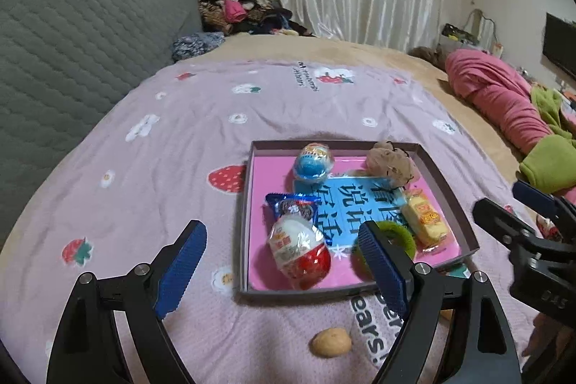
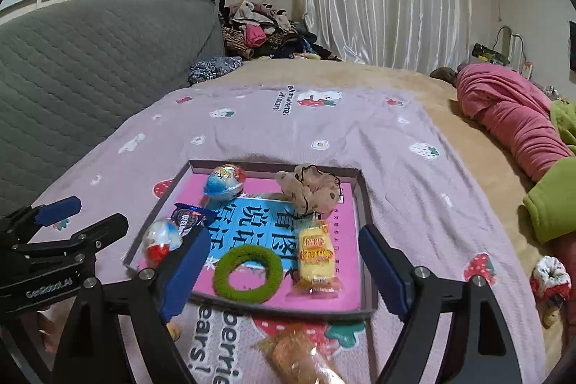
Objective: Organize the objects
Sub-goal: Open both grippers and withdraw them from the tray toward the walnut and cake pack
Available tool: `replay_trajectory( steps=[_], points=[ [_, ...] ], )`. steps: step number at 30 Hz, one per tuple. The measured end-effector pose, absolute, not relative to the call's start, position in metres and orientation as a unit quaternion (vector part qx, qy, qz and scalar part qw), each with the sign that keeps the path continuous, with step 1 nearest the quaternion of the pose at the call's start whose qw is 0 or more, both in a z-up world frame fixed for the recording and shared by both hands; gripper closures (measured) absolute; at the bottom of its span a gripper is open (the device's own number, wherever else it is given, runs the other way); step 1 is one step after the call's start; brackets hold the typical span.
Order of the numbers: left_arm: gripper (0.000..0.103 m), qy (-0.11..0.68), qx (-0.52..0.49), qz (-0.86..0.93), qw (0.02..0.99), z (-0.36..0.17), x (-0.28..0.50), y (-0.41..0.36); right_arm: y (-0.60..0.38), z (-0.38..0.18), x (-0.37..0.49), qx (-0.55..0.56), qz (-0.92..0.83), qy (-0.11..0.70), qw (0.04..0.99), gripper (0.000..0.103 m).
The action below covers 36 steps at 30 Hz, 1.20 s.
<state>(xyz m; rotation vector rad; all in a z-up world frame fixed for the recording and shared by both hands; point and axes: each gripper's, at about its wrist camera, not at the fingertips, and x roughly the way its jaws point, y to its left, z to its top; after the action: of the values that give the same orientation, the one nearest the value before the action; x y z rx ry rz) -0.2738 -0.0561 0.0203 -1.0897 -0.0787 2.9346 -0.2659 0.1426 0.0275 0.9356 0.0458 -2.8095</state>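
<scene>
A shallow box tray [image 1: 450, 189] [image 2: 364, 204] with a pink and blue floor lies on the bed. In it are a red-white chocolate egg [image 1: 300, 254] [image 2: 160, 242], a blue egg [image 1: 313, 161] [image 2: 223, 184], a blue cookie packet [image 1: 291, 206] [image 2: 189, 216], a green hair ring [image 1: 399, 234] [image 2: 248, 270], a yellow cake packet [image 1: 424, 220] [image 2: 316, 252] and a brown scrunchie [image 1: 390, 164] [image 2: 311, 189]. My left gripper [image 1: 282, 267] is open and empty just before the tray's near left corner. My right gripper [image 2: 284, 274] is open and empty over the tray's near edge. A walnut [image 1: 331, 342] and a clear snack packet [image 2: 298, 357] lie before the tray.
The lilac strawberry blanket [image 1: 180, 168] covers the bed. A grey headboard [image 1: 72, 42] stands at left. Pink and green bedding [image 2: 514, 121] lies at right. A red-white scrunchie [image 2: 549, 278] lies right of the tray. Clothes [image 2: 259, 31] are piled at the back.
</scene>
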Motion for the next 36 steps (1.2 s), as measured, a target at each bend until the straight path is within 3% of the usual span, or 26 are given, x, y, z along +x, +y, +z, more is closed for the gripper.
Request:
replay_trajectory(
  steps=[19,36],
  points=[
    [0.016,-0.026,-0.343,0.939,0.018,0.071,-0.168,-0.025,0.159,0.096,-0.163,0.29,-0.952,0.033,0.091,0.012],
    [0.016,-0.009,-0.337,0.941,0.017,0.095,-0.104,-0.012,0.184,0.121,-0.102,0.267,-0.959,0.003,0.095,0.001]
  ],
)
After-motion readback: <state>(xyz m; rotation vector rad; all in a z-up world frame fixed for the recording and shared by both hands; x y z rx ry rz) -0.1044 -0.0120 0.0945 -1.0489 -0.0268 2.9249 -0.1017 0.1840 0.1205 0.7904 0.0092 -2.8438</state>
